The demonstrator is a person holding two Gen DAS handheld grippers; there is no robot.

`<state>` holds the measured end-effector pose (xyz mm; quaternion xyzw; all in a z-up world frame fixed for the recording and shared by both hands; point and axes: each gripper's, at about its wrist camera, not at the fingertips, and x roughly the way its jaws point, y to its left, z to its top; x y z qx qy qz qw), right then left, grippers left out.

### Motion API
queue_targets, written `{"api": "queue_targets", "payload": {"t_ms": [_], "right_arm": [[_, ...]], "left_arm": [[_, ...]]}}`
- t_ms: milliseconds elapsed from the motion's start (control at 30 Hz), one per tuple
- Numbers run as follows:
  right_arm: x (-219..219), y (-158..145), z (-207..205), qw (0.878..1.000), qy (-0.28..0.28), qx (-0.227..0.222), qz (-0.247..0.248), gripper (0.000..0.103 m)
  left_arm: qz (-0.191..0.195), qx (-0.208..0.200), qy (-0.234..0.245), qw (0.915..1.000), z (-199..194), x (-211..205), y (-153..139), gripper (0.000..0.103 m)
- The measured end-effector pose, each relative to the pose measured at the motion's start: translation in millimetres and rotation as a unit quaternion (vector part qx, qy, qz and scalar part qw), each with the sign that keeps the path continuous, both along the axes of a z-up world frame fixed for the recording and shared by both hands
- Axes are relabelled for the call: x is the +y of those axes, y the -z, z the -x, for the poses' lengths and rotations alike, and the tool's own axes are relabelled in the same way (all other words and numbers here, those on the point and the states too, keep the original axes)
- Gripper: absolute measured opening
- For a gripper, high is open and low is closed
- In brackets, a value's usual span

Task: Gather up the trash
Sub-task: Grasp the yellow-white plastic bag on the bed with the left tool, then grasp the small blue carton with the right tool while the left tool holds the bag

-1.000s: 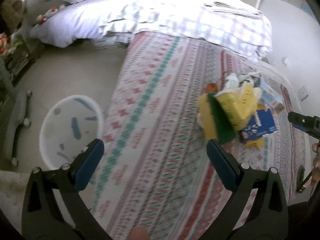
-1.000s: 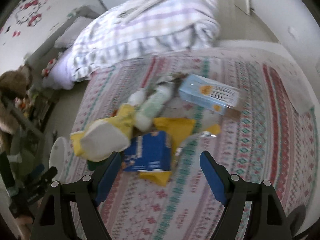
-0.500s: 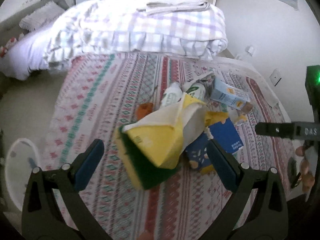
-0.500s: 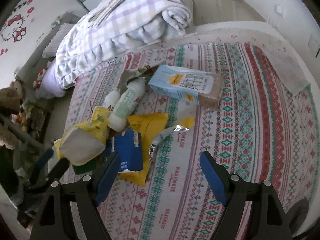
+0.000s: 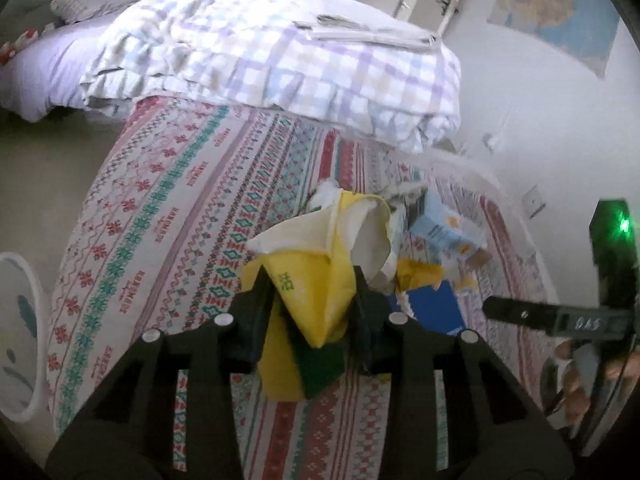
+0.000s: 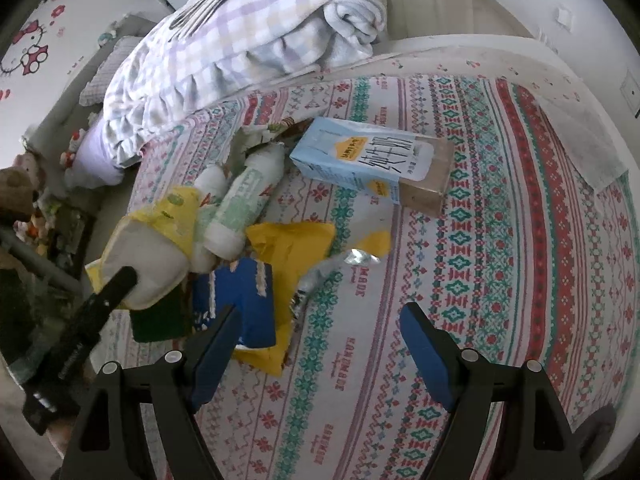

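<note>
Trash lies heaped on the patterned bedspread [image 6: 500,208] in front of me: a yellow-and-white bag [image 5: 320,264] with a green sponge [image 5: 320,368] under it, a blue packet [image 6: 244,300], a yellow wrapper [image 6: 292,240], two white-and-green bottles [image 6: 244,200] and a pale blue milk carton [image 6: 364,160] lying flat beyond them. My left gripper [image 5: 314,304] has just been closing, and I see its fingers pressing on either side of the yellow-and-white bag, squeezing it between them at the near left edge of the heap. My right gripper [image 6: 316,340] hangs with its jaws spread wide and nothing between them, over bare bedspread just right of the blue packet; its left finger [image 6: 212,356] sits close to that packet, though I can't tell whether they touch. A checked quilt [image 6: 260,36] is bundled at the far end of the bed, and a round white bin [image 5: 16,332] shows on the floor at the left edge of the left wrist view.
</note>
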<state>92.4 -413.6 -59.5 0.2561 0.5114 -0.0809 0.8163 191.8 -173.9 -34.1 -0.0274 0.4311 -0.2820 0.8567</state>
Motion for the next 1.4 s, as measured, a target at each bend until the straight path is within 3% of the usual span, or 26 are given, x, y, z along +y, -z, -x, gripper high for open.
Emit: {"api": "queue_targets", "payload": {"t_ms": [300, 533, 633, 733, 800, 900, 967, 1133, 1267, 1400], "right_arm": [[31, 3, -15, 0.998, -0.028, -0.015, -0.061, 0.081], [37, 15, -29, 0.999, -0.021, 0.014, -0.04, 0.08], [35, 22, -32, 0.999, -0.022, 0.027, -0.037, 0.073], [32, 27, -35, 0.998, -0.03, 0.034, -0.046, 0.057], [34, 26, -38, 0.997, -0.042, 0.029, -0.054, 0.039], [41, 12, -41, 0.997, -0.056, 0.012, -0.042, 0.033], [42, 4, -35, 0.997, -0.059, -0.001, -0.044, 0.031], [51, -16, -22, 0.995, -0.067, -0.038, -0.062, 0.03], [54, -33, -17, 0.995, -0.064, -0.064, -0.054, 0.03], [48, -46, -10, 0.992, -0.045, -0.085, -0.077, 0.03]], "left_arm": [[0.013, -0.031, -0.015, 0.9993, 11, 22, -24, 0.035], [-0.007, -0.028, -0.07, 0.9971, 12, 51, -32, 0.035], [-0.011, -0.027, -0.101, 0.9944, 11, 65, -36, 0.035], [-0.012, -0.025, -0.129, 0.9912, 11, 78, -38, 0.035], [-0.007, -0.027, -0.146, 0.9889, 14, 86, -38, 0.035], [0.0, -0.02, -0.174, 0.9845, 20, 100, -29, 0.035], [0.004, 0.007, -0.193, 0.9812, 18, 109, -21, 0.035], [0.004, 0.022, -0.218, 0.9758, 19, 126, -18, 0.035], [0.016, 0.017, -0.227, 0.9737, 25, 136, -24, 0.035], [0.013, 0.01, -0.232, 0.9727, 27, 144, -28, 0.035]]}}
